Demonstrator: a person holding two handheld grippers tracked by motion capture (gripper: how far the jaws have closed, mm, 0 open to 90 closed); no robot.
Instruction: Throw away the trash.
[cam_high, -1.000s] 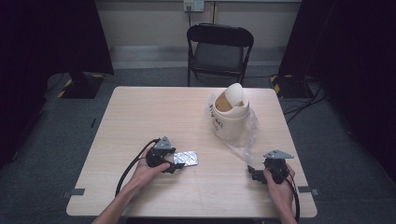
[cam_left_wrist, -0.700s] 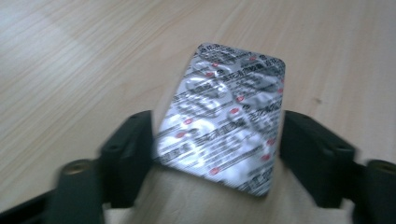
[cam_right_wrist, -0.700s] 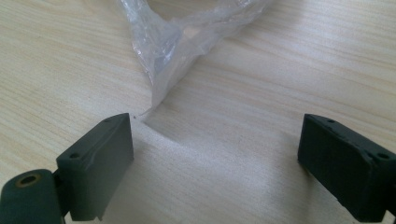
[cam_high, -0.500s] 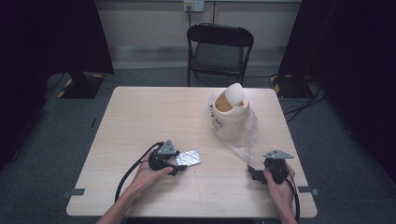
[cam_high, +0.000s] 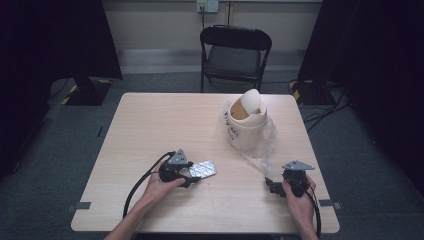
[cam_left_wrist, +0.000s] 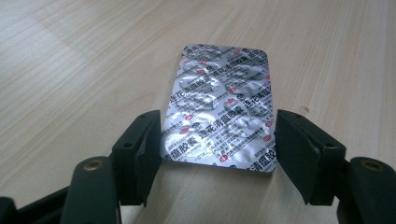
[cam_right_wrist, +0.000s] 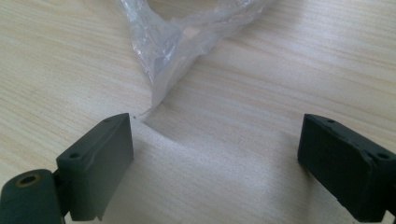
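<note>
A silver foil blister pack (cam_high: 204, 170) (cam_left_wrist: 219, 112) with red and black print lies flat on the wooden table (cam_high: 150, 125). My left gripper (cam_high: 192, 178) (cam_left_wrist: 217, 144) sits low at its near end. Its jaws have just been closing, and both pads now touch the pack's long edges. My right gripper (cam_high: 270, 184) (cam_right_wrist: 215, 154) rests near the table's front right with its jaws wide open and nothing between them. The tip of a clear plastic bag (cam_right_wrist: 173, 42) lies just ahead of its left jaw.
A small white swing-lid bin (cam_high: 246, 120) stands at the table's back right, with the crumpled clear bag (cam_high: 260, 150) trailing from it toward my right gripper. A black folding chair (cam_high: 235, 50) stands behind the table. Bare wood spreads across the left half.
The left gripper's jaws have drawn in around the blister pack, from wide apart to touching its edges. Both hands have stayed where they were.
</note>
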